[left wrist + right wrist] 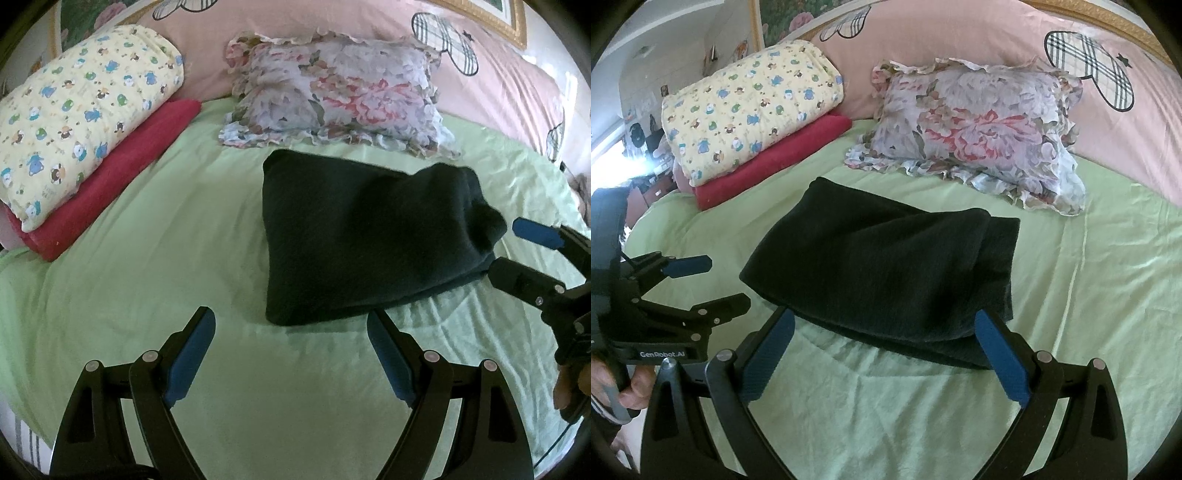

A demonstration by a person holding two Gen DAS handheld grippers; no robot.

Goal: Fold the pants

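My left gripper [291, 325]: jaws spread wide, nothing between them, over bare sheet just short of the pants.
My right gripper [884, 328]: jaws wide, empty, at the pants' near edge.
Folded dark green knit pants [886, 273]: flat on the light green bedsheet [1089, 314], long axis running left to right across the bed.
Beyond: frilled floral pillow [975, 136].
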